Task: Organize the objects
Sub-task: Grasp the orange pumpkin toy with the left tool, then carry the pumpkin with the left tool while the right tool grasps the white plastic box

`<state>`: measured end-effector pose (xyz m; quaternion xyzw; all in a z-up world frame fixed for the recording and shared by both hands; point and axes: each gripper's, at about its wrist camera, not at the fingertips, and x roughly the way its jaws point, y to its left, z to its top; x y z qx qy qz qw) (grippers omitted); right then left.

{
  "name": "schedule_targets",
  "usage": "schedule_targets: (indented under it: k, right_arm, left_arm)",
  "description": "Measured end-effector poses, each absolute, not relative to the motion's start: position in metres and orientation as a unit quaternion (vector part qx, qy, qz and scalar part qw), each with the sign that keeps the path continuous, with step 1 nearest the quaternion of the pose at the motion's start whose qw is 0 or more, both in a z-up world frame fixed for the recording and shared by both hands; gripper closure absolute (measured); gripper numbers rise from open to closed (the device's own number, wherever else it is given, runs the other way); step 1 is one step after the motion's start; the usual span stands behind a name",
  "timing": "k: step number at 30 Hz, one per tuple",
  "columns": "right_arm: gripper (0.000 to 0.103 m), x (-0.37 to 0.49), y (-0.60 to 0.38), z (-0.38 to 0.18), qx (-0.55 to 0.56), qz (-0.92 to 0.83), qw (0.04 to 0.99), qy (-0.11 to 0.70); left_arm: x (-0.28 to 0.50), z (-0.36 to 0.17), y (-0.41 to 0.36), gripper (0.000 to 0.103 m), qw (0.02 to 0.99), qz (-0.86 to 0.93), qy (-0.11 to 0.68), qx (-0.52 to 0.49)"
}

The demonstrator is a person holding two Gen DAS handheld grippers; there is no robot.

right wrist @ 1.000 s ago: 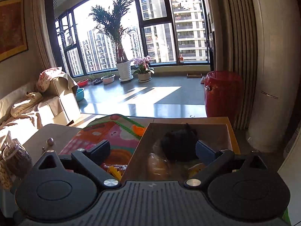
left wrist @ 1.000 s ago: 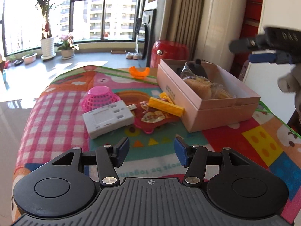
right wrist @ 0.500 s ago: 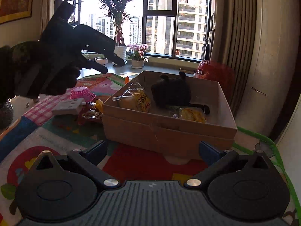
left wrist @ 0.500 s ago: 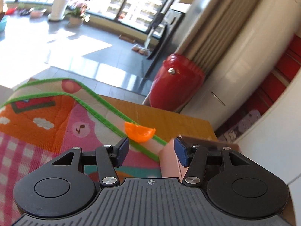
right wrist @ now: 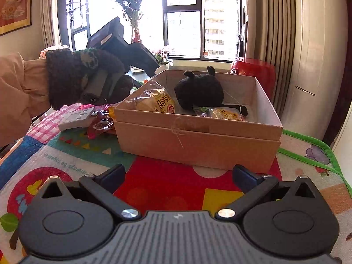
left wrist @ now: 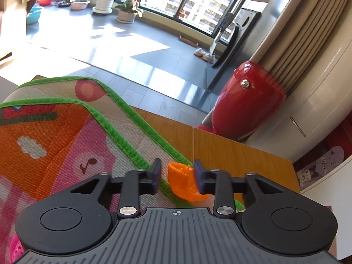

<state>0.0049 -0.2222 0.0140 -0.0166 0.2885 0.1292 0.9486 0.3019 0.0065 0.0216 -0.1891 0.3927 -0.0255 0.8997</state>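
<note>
My left gripper (left wrist: 177,176) is open, its blue fingertips on either side of a small orange plastic piece (left wrist: 183,184) that lies at the mat's green edge on the wooden table. My right gripper (right wrist: 179,176) is wide open and empty, low over the mat in front of a cardboard box (right wrist: 198,140). The box holds a black plush toy (right wrist: 199,93) and wrapped snacks (right wrist: 157,103). The left gripper's body (right wrist: 118,44) and the gloved hand holding it show at the left of the right wrist view, beyond the box.
A white power strip (right wrist: 76,118) and a red snack wrapper (right wrist: 99,124) lie left of the box. A pink basket (left wrist: 15,250) peeks in at the lower left. A red bin (left wrist: 239,107) stands on the floor past the table's far edge (left wrist: 242,145).
My left gripper has moved forward and down to the far table edge until the orange piece sits between its fingers. My right gripper has pulled back from above the box to low in front of it.
</note>
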Motion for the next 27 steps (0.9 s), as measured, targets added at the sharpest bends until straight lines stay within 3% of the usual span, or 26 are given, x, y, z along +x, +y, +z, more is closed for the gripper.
schedule_targets:
  k: [2, 8, 16, 27]
  right_arm:
    - [0.000, 0.006, -0.222, 0.014, -0.015, 0.124, 0.949, 0.290]
    - [0.000, 0.007, -0.223, 0.013, -0.017, 0.113, 0.949, 0.294]
    - [0.000, 0.011, -0.219, 0.011, -0.028, 0.102, 0.946, 0.306]
    - [0.000, 0.014, -0.212, 0.008, -0.048, 0.094, 0.942, 0.318]
  left_arm:
    - [0.296, 0.022, 0.005, 0.089, 0.902, -0.034, 0.395, -0.173]
    - [0.258, 0.036, 0.019, 0.091, 0.910, -0.074, 0.372, -0.166]
    - [0.145, 0.060, 0.056, 0.092, 0.904, -0.148, 0.353, -0.188]
    - [0.017, 0.042, 0.054, 0.092, 0.901, -0.179, 0.388, -0.077]
